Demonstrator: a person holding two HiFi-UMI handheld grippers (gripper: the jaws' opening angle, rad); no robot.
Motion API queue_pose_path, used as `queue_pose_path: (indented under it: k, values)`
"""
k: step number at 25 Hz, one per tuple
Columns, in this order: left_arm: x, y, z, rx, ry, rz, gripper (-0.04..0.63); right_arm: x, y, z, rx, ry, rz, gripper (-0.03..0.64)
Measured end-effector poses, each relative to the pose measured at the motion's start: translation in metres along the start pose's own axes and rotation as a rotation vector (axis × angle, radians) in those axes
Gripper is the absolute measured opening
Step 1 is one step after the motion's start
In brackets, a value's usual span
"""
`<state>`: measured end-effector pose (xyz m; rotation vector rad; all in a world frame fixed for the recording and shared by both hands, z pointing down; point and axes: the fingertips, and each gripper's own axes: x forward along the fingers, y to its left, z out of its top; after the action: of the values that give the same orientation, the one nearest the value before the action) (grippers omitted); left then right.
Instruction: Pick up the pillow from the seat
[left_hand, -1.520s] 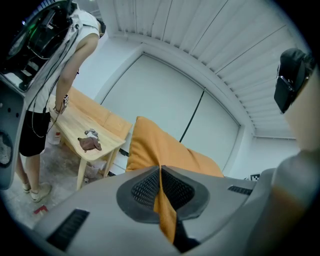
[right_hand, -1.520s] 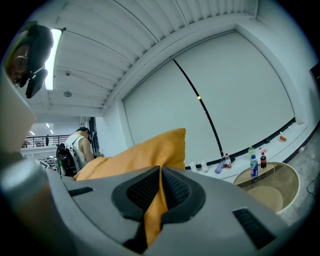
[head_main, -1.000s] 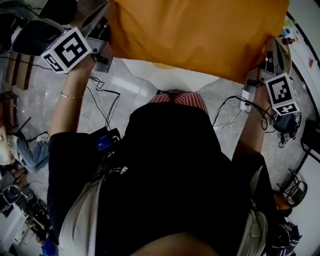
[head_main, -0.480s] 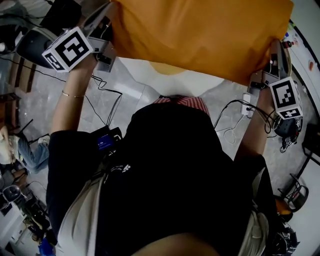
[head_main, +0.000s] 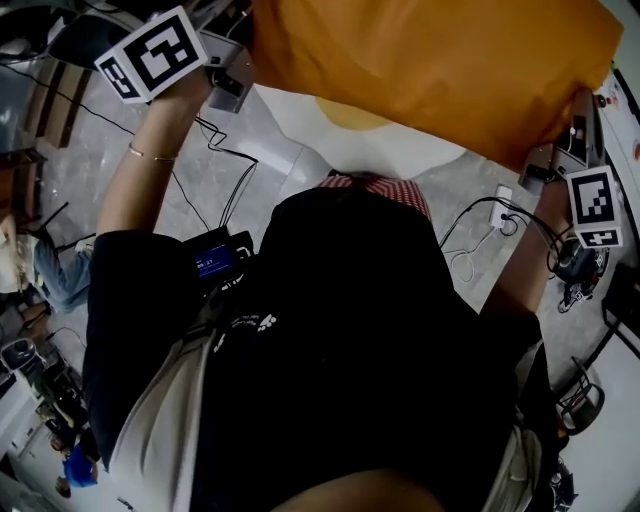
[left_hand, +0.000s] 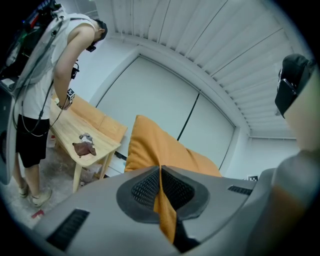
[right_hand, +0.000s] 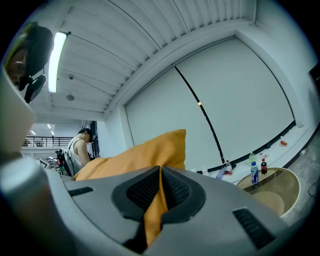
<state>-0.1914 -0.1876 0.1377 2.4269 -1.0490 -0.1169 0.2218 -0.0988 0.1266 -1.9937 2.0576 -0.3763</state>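
Where the pillow is: the orange pillow (head_main: 430, 70) hangs stretched between your two tools, with one edge in each.
Left tool: your left tool (left_hand: 160, 172) is closed on the pillow. A fold of orange cloth is pinched between its ribbed pads (left_hand: 144, 189) and trails back toward you.
Right tool: your right tool (right_hand: 160, 172) is clamped on the opposite edge the same way. The pillow's corner rises just beyond its tips.
Marker cubes: one cube (head_main: 160, 55) sits behind your left tool and the other (head_main: 595, 205) behind your right.
Seat: a white seat (head_main: 295, 130) shows beneath the pillow, below and between the tools.
Beyond the left tool: a wooden counter (left_hand: 95, 135) stands well off to the left with a small brown thing (left_hand: 84, 148) on it. A person (left_hand: 40, 85) bends over it.
Beyond the right tool: bottles (right_hand: 255, 172) stand at the rim of a round beige counter (right_hand: 280, 192), low to the right.
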Motion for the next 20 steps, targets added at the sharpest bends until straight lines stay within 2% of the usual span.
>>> queue_pose_path:
  k: [20]
  values:
    - [-0.0007, -0.0023, 0.0032, -0.003, 0.01, -0.006, 0.015, 0.0007, 0.0001, 0.0002, 0.003, -0.001, 0.002, 0.029]
